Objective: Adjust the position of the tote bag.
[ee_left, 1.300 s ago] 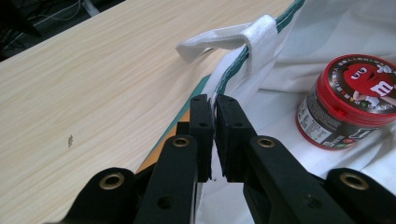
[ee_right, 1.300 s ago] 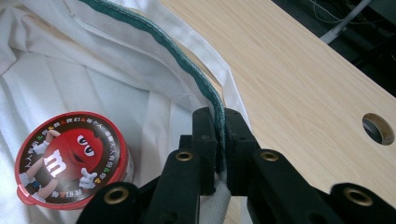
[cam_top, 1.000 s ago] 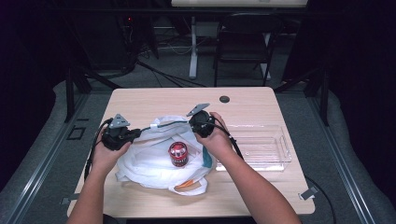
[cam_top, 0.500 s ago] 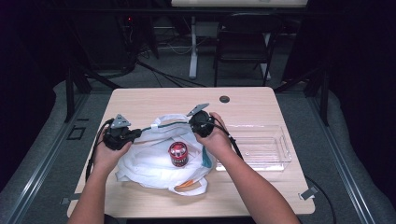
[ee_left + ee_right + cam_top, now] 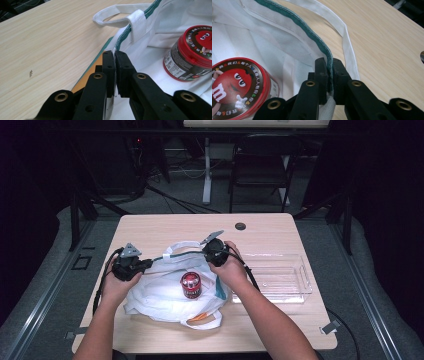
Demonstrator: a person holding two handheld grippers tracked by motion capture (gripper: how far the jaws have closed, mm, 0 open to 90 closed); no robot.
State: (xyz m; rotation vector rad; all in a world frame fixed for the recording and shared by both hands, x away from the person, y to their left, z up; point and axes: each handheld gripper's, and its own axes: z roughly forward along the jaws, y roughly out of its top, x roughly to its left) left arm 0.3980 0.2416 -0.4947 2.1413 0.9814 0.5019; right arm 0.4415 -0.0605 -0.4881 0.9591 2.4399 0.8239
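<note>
Left hand-held gripper [image 5: 115, 56], black jaws pressed together on the green-trimmed rim of the white cloth tote bag [image 5: 160, 30], pinching a thin fold of fabric just short of the sewn white strap. Right hand-held gripper [image 5: 329, 62], likewise clamped on the same green-edged rim, at the bag's opposite side, white handle loop [image 5: 348, 42] lying on the wood just beside it. Seen from above: left hand-held gripper [image 5: 149, 263] at the bag's left edge, right hand-held gripper [image 5: 206, 253] at its upper right, rim stretched taut between the two, mouth of the white cloth tote bag [image 5: 160, 295] held apart. Inside the opening, upright between both grips: round dark candy jar with red lid [image 5: 190, 285], cartoon face printed on top, resting on the bag's lower layer. Near the front edge, poking out from under the cloth: small orange item [image 5: 199, 317], too little visible to identify. Bag spread flat on the light wooden table [image 5: 165, 227], near the front left. Just right of the bag: clear plastic rectangular tray [image 5: 280, 277]. Farther back, on the table's rear edge: small dark round cap [image 5: 240, 226]. Beyond the table: dark folding chair [image 5: 260, 170] on grey floor.
</note>
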